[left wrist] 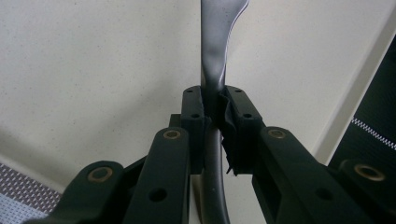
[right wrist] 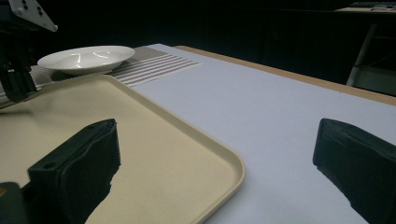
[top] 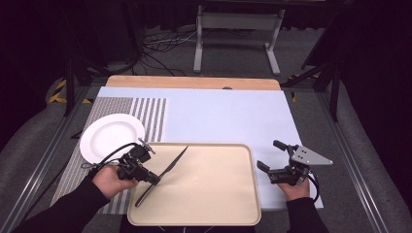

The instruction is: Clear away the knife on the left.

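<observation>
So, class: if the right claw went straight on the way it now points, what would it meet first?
Probably the right rim of the beige tray. The open right claw points left toward it from the white mat, though its height over the rim is unclear.

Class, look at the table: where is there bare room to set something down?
Free: the pale cloth between the striped mat and the right gripper, and the tray right of the knife. Crowded: the left, around the plate and left gripper.
</observation>
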Action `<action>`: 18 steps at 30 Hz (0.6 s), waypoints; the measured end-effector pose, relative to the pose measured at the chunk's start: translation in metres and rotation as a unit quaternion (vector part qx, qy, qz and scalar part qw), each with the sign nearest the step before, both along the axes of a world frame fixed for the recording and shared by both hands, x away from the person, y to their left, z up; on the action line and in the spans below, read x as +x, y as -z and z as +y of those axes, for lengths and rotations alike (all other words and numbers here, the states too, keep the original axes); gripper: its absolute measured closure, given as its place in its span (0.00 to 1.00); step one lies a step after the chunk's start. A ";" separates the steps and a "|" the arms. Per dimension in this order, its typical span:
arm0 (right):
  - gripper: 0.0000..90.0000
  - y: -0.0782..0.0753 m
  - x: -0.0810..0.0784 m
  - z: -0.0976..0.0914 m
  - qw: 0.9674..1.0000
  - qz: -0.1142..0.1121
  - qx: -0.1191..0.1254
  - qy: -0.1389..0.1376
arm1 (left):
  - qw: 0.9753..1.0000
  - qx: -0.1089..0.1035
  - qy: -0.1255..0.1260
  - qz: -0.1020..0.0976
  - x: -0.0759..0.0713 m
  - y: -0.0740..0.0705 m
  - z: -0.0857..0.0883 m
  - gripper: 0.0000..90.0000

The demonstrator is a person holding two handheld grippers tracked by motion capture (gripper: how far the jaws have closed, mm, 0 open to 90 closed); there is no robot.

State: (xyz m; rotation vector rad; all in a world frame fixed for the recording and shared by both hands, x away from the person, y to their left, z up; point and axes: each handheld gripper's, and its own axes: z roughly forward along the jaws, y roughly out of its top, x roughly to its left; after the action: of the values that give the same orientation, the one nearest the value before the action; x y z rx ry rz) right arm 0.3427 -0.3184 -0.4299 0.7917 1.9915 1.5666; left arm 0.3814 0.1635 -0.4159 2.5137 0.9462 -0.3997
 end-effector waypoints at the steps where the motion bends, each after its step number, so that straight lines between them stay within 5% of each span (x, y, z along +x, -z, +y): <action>1: 0.02 0.000 0.000 0.000 1.000 0.000 0.000 0.000 | 1.000 0.002 0.000 0.000 0.000 0.000 0.000 0.89; 18: 0.02 0.000 0.001 -0.002 1.000 -0.001 0.004 0.002 | 1.000 0.025 -0.007 0.015 0.001 0.010 -0.007 0.88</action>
State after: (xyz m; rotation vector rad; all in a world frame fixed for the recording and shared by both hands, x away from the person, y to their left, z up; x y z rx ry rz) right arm 0.3435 -0.3208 -0.4300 0.7975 1.9821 1.5738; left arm 0.3822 0.1565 -0.4263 2.5513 0.9970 -0.4144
